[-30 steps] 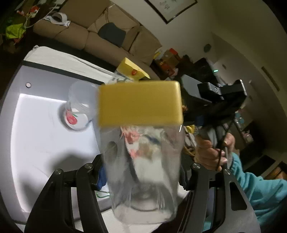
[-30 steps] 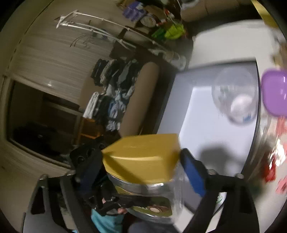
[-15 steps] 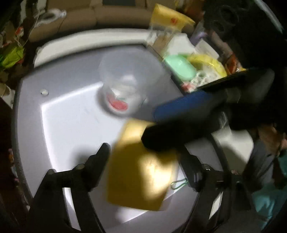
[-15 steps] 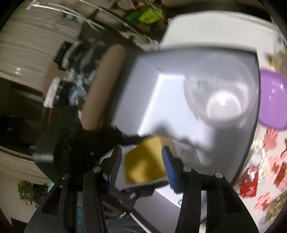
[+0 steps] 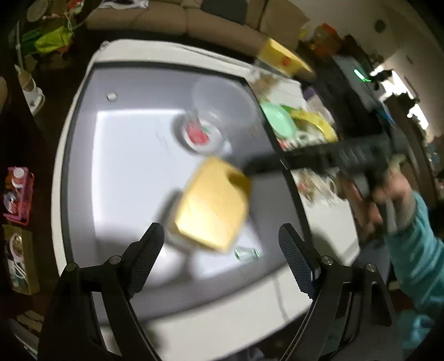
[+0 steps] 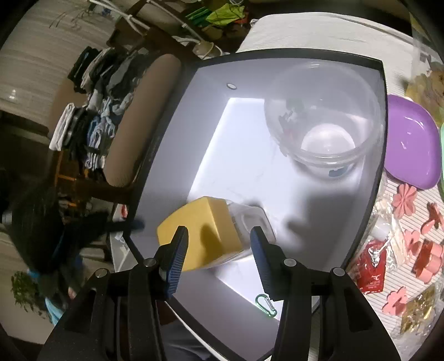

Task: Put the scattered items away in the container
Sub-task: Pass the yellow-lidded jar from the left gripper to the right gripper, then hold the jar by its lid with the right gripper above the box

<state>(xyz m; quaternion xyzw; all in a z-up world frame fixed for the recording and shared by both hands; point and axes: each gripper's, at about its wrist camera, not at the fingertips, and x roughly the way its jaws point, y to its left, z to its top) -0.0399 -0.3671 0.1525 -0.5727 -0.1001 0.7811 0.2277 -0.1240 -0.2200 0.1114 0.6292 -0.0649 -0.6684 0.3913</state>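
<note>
A clear jar with a yellow lid (image 5: 213,205) lies tilted on the lit white board (image 5: 133,155); it also shows in the right wrist view (image 6: 205,236). My left gripper (image 5: 219,250) is open and empty, just short of the jar. My right gripper (image 6: 219,250) is open, its fingers either side of the yellow lid but apart from it. A clear round tub (image 6: 324,122) stands empty at the board's far side, also seen in the left wrist view (image 5: 219,111). A green carabiner (image 6: 266,305) lies near the board's front edge.
A purple dish (image 6: 410,147), pink flower pieces (image 6: 405,200) and red packets (image 6: 371,266) lie right of the board. A green lid (image 5: 277,119) and yellow dish (image 5: 316,122) lie beside it. A sofa (image 5: 172,19) stands behind.
Both grippers held the yellow-lidded jar up a second ago. Both have let go; it now lies on the board and both grippers have drawn back, open.
</note>
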